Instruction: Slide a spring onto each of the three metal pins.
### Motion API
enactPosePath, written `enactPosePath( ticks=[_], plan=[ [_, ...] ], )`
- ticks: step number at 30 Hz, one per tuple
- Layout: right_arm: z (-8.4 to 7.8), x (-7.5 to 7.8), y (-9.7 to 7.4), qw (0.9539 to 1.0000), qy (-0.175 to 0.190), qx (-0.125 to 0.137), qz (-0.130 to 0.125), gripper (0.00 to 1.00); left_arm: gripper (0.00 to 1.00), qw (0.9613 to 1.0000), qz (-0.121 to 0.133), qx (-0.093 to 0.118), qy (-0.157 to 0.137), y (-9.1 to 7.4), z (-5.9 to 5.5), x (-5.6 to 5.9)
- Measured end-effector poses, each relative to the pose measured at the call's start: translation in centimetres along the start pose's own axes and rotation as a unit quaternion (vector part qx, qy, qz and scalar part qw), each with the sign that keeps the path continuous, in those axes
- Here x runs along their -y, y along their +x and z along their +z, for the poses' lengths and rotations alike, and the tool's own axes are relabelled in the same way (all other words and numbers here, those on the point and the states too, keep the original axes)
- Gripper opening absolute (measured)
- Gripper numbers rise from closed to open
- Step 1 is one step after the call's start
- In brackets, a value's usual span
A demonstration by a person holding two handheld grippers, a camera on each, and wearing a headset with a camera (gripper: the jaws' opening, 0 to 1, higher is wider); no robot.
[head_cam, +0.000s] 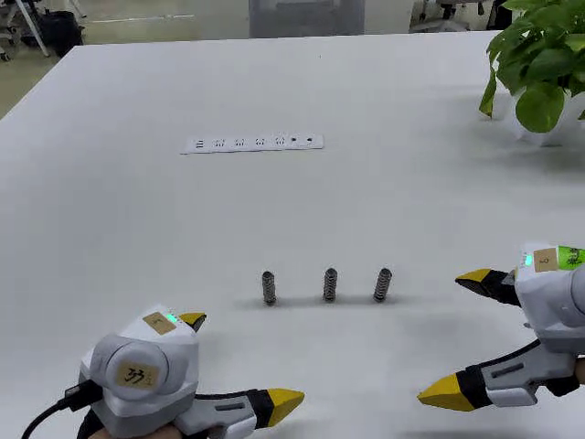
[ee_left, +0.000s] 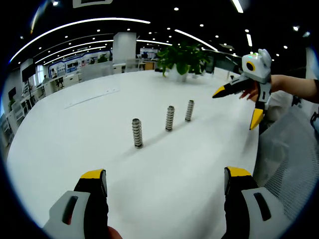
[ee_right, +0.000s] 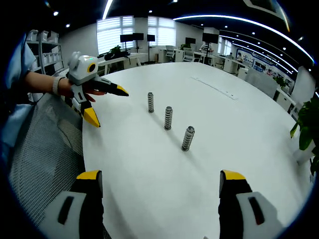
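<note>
Three upright metal pins stand in a row on the white table, each with a grey coil spring around it: left spring (head_cam: 269, 287), middle spring (head_cam: 330, 284), right spring (head_cam: 383, 284). They also appear in the left gripper view (ee_left: 137, 133) and the right gripper view (ee_right: 188, 138). My left gripper (head_cam: 245, 362) is at the near left, open and holding nothing, well short of the row. My right gripper (head_cam: 462, 337) is at the near right, open and holding nothing, beside the right spring. Each gripper's yellow tips stand wide apart in its own view (ee_left: 164, 177) (ee_right: 158, 179).
A white power strip (head_cam: 253, 144) lies flat farther back on the table. A potted green plant (head_cam: 539, 64) stands at the far right corner. Grey mesh of a chair (ee_right: 45, 149) sits by the near table edge.
</note>
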State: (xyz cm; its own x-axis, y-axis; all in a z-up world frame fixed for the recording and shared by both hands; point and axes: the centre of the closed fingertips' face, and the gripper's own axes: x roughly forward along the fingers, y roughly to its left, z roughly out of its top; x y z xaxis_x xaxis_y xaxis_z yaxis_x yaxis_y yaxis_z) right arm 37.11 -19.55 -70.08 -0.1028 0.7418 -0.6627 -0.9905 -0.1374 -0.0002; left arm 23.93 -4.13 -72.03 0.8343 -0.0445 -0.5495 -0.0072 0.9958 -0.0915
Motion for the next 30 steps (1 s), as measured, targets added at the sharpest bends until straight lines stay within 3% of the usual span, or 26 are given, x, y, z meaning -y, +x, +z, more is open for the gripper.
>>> enactPosePath(
  ticks=[12, 17, 20, 25, 28, 30],
  plan=[
    [-0.6, -0.8, -1.0, 0.9965, 0.069, 0.044, -0.016, 0.98, 1.0, 1.0, 0.0, 0.002, 0.0, 0.1, 0.0, 0.0],
    [-0.1, -1.1, -0.9, 0.9929, 0.095, 0.067, -0.026, 0.98, 1.0, 1.0, -0.005, -0.004, 0.001, 0.2, -0.3, 0.3],
    [0.6, -1.1, -0.7, 0.9872, 0.122, 0.095, -0.041, 0.99, 1.0, 0.9999, -0.008, -0.006, 0.003, 0.3, -0.5, 0.3],
    [0.2, -0.5, -0.4, 0.9832, 0.13, 0.104, -0.076, 0.99, 1.0, 0.9999, -0.011, -0.007, -0.001, 0.4, -0.8, 0.2],
    [-0.2, -0.5, -0.1, 0.9854, 0.123, 0.092, -0.073, 0.99, 1.0, 0.9999, -0.012, -0.008, -0.002, 0.4, -0.8, 0.3],
    [-0.3, -0.4, 0.0, 0.9842, 0.13, 0.094, -0.074, 0.99, 1.0, 0.9999, -0.014, -0.009, -0.002, 0.3, -0.8, 0.3]
  ],
)
